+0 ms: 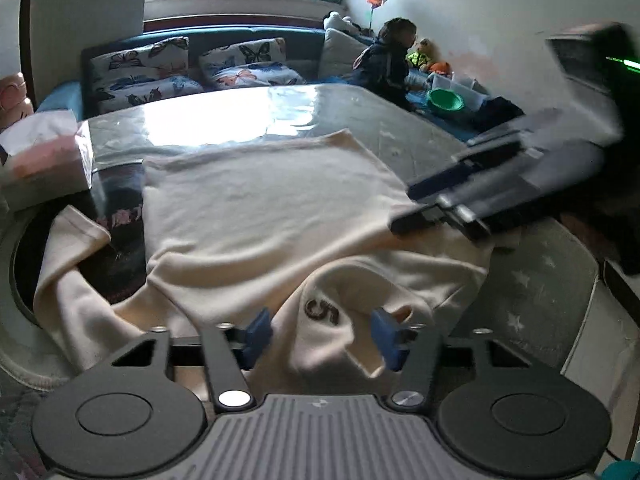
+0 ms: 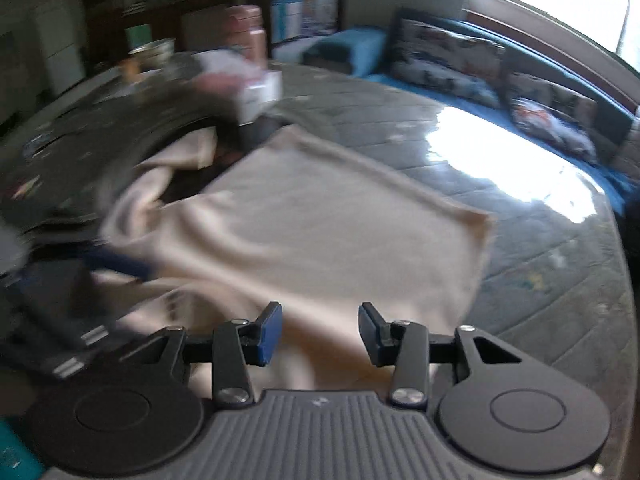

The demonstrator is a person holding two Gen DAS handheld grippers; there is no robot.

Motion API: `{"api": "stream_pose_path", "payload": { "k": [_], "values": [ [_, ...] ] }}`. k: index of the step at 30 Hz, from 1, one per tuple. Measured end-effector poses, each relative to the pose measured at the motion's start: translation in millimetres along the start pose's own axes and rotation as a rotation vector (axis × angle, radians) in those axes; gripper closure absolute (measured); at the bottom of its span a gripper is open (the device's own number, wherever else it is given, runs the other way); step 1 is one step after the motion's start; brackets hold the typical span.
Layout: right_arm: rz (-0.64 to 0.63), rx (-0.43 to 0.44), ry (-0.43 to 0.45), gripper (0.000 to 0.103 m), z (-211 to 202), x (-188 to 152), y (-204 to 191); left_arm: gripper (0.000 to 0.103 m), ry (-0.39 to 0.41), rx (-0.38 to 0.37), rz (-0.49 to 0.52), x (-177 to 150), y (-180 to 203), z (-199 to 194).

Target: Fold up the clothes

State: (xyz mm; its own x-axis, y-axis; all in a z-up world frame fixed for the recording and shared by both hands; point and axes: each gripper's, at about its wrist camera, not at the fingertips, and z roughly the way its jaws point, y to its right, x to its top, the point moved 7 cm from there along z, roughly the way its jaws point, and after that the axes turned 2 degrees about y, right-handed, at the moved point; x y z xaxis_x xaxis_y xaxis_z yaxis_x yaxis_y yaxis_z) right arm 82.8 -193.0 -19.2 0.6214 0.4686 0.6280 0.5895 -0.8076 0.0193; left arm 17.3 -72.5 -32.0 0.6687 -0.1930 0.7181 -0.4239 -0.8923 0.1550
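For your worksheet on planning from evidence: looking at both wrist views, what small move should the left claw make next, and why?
Probably ease the left claw forward and close on the bunched fabric by the printed "5". Its jaws stand open astride that raised fold of the cream garment, gripping nothing, and a sleeve still lies unfolded.

cream shirt [image 1: 260, 208], brown 5 | blue gripper pads [image 1: 384, 336] | butterfly-print cushions [image 1: 140, 76] | green bowl [image 1: 446, 100]

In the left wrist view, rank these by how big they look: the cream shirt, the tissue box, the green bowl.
Largest to smallest as they appear:
1. Cream shirt, covering most of the table's middle.
2. Tissue box, at the left edge.
3. Green bowl, far back beside the child.
The bowl sits much farther from the camera, so its true size against the box is unsure.
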Motion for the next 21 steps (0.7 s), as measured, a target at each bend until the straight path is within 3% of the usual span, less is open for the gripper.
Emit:
{"api": "stream_pose_path", "payload": {
  "k": [2, 6, 10, 13, 21],
  "values": [
    [-0.013, 0.032, -0.001, 0.061, -1, -6, -19, 0.077, -0.009, 0.007, -0.003, -6, -3, 0],
    [-0.055, 0.053, -0.018, 0.063, 4, -20, -48, 0.089, 0.014, 0.013, -0.008, -16, -6, -13],
    [-0.104, -0.004, -0.048, 0.080, 15, -31, -61, 0.091, 0.031, 0.012, -0.010, -21, -3, -21],
    [-0.114, 0.006, -0.080, 0.094, 13, -41, -65, 0.091, 0.043, 0.005, -0.008, -22, -2, -28],
    [-0.145, 0.015, -0.119, 0.098, -20, -60, -75, 0.091, 0.041, -0.024, 0.014, -27, -2, -34]
  ]
}}
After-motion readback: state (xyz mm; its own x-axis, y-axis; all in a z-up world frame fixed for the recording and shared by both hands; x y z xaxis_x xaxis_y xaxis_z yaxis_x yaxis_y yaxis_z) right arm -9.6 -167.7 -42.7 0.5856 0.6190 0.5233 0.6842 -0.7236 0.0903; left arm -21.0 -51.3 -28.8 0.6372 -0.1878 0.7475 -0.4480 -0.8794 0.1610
